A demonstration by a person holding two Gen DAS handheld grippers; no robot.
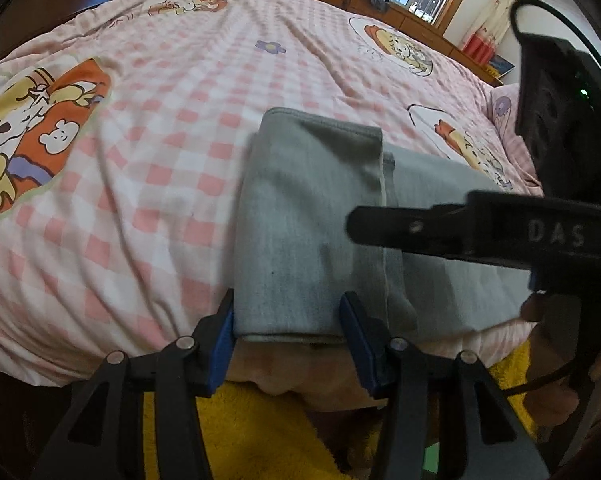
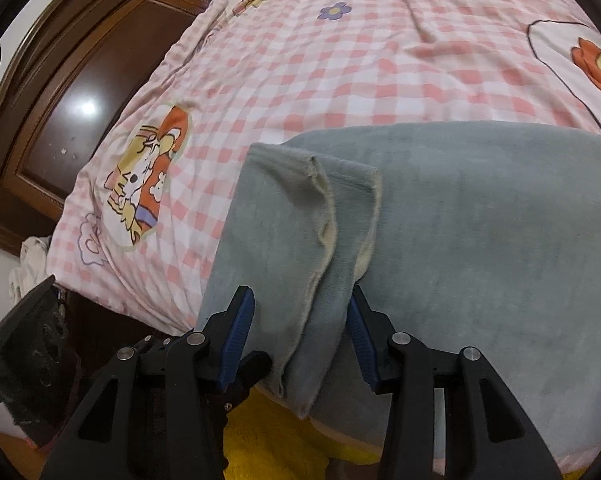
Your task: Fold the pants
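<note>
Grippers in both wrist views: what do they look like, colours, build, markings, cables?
Both are alike. The left gripper and right gripper have black linkage arms joined by silver round rivets, with blue ribbed pads lining the jaws. Seen from the left view, the right gripper's black body bears raised letters "DAS", a green light and a black cable.

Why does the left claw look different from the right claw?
The left claw sits at the near edge of the folded grey pants, over smooth cloth. The right claw straddles the pants' cream-edged hems. The left sits further left on the bed. Both are open, with blue pads and black arms.
</note>
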